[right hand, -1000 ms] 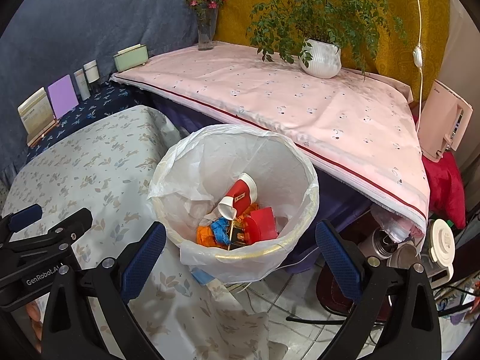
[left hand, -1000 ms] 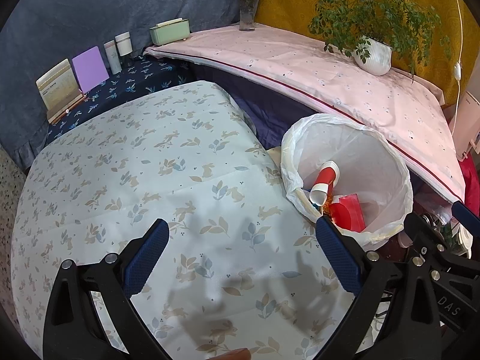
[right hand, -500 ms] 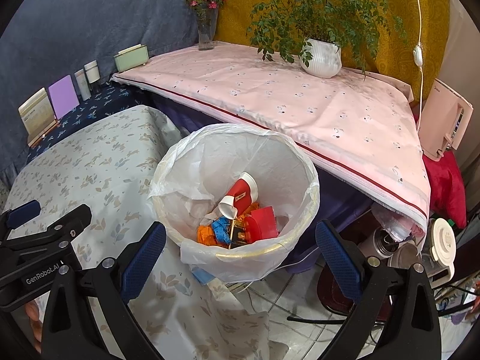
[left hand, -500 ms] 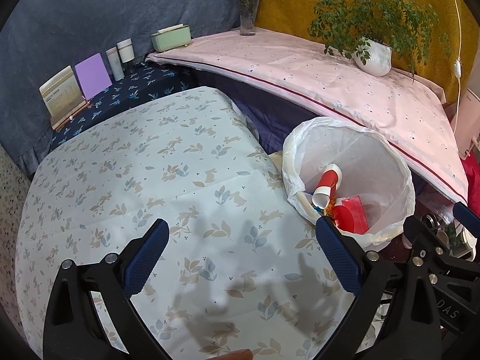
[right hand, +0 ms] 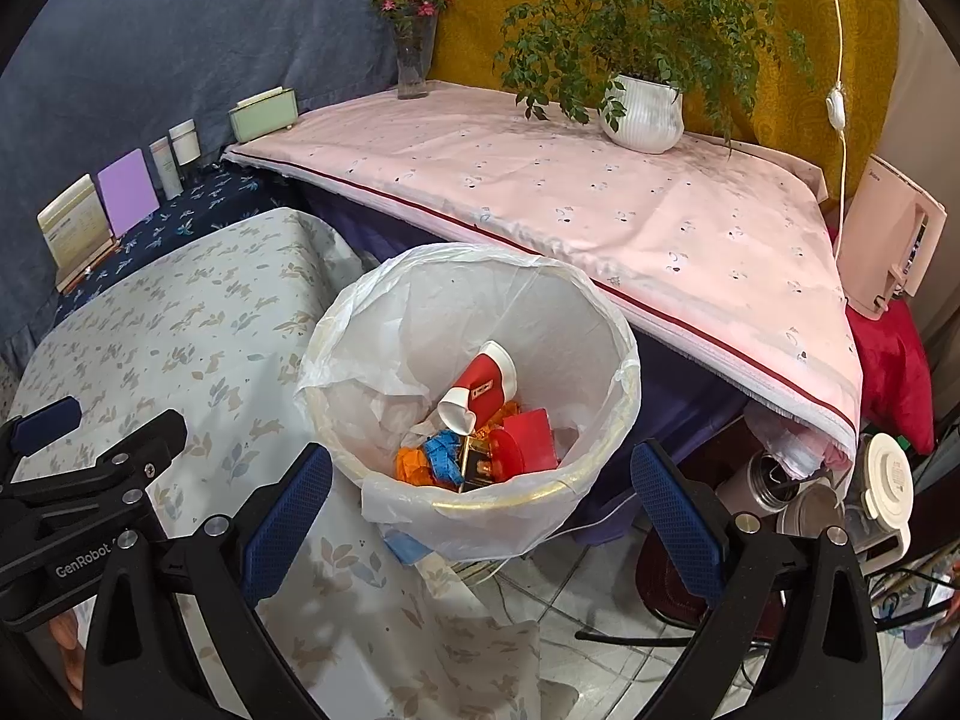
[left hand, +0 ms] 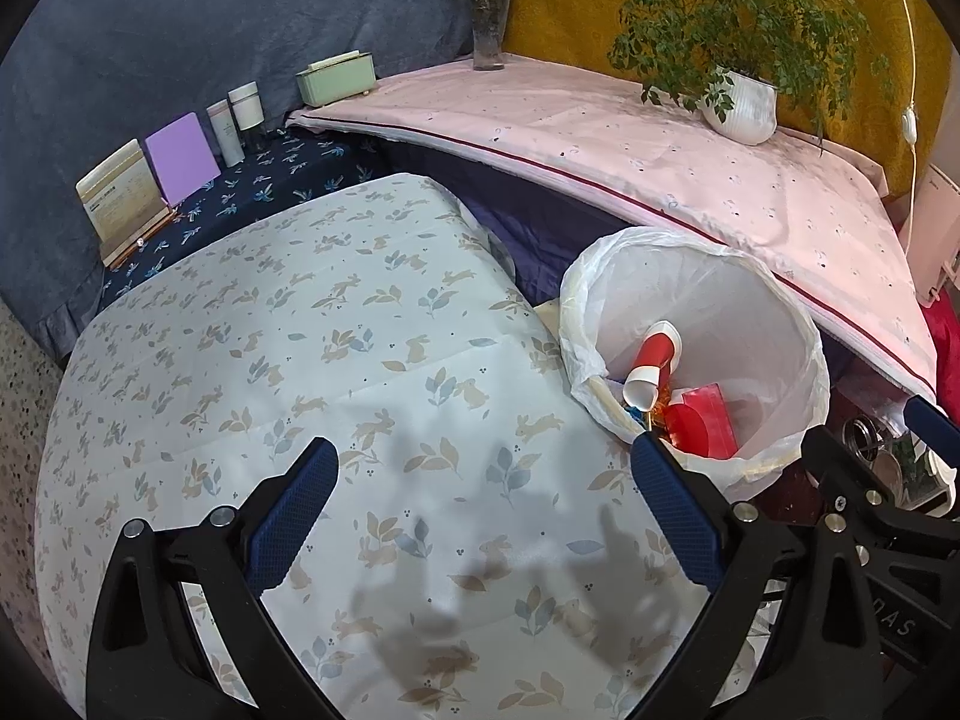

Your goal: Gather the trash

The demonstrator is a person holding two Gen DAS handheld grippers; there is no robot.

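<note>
A round bin lined with a white bag (right hand: 600,312) (left hand: 804,330) stands beside the floral-cloth table (left hand: 300,360) (right hand: 180,324). Inside lie a red and white paper cup (right hand: 486,384) (left hand: 654,354), a red box (right hand: 528,438) (left hand: 708,420) and orange and blue scraps (right hand: 429,456). My left gripper (left hand: 480,480) hovers open over the table cloth, left of the bin, with nothing between its fingers. My right gripper (right hand: 480,480) hangs open over the bin's near rim, also empty. The left gripper's body (right hand: 90,480) shows at the right wrist view's left edge.
A pink-cloth table (right hand: 570,198) behind the bin carries a white potted plant (right hand: 642,114), a flower vase (right hand: 411,60) and a green box (right hand: 264,114). Cards and jars (left hand: 180,162) line a dark shelf. Flasks and a kettle (right hand: 840,498) crowd the floor at right.
The left gripper has drawn back slightly, so the table and shelf items sit a little farther right and lower in its view. The right wrist view is nearly unchanged.
</note>
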